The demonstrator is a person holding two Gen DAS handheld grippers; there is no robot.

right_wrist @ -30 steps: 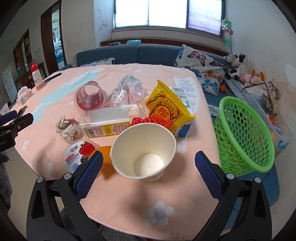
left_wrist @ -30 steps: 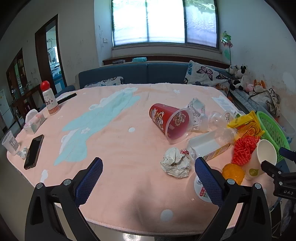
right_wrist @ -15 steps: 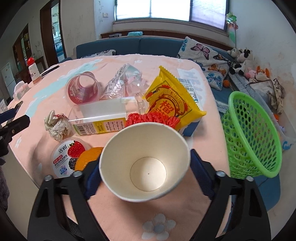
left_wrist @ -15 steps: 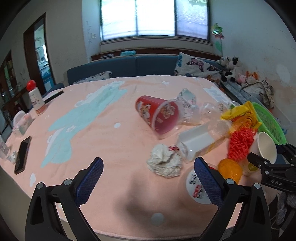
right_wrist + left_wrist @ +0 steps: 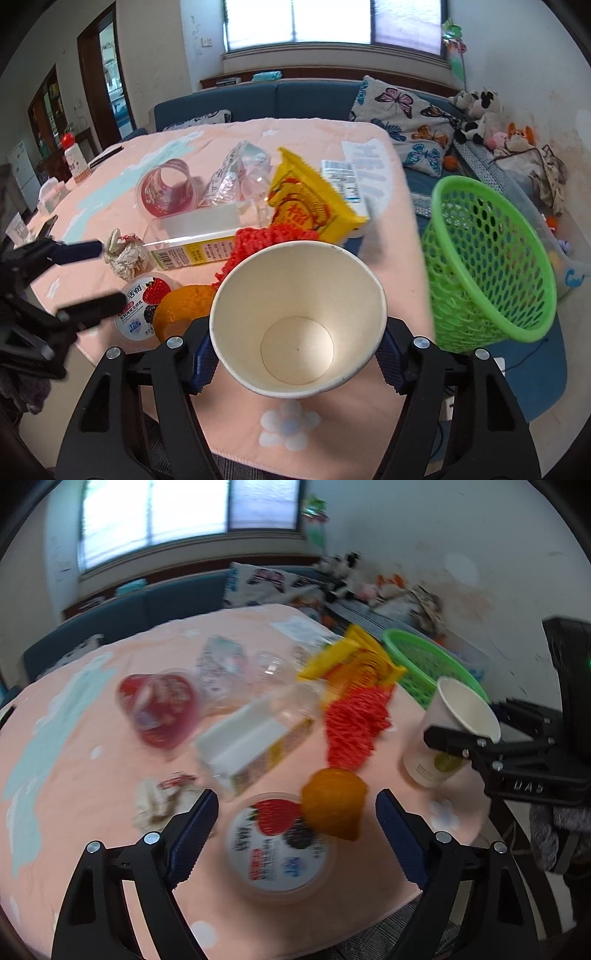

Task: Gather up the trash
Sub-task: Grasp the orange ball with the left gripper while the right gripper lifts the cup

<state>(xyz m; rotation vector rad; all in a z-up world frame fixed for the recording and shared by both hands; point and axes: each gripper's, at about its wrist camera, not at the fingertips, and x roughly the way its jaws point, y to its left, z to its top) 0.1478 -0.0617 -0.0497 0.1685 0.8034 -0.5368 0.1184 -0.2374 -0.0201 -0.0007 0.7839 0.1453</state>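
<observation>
My right gripper (image 5: 297, 350) is closed on the white paper cup (image 5: 298, 321), its 2 blue pads pressed against opposite sides of the cup wall just below the rim. The cup is upright with its mouth toward the camera, and in the left wrist view the same cup (image 5: 448, 734) stands at the near right corner of the pink surface (image 5: 110, 775) with my right gripper (image 5: 476, 738) clamped around it.

My left gripper (image 5: 293, 834) is spread wide and holds nothing. Between its 2 fingers lies a round yogurt tub (image 5: 277, 845) with a strawberry lid, and an orange peel (image 5: 334, 805) rests against the tub's far right edge.

Further across the surface lie a red foam net (image 5: 354, 727), a clear rectangular bottle (image 5: 258, 742) on its side, a yellow snack bag (image 5: 354, 661), a red cup (image 5: 159, 709) tipped over, and a crumpled paper ball (image 5: 159, 801) just beside my left finger. The left wrist view is blurred, so finer detail there is lost.

The green mesh basket (image 5: 484, 258) sits tilted off the right edge of the surface, near the cup, its opening facing up and toward me.
</observation>
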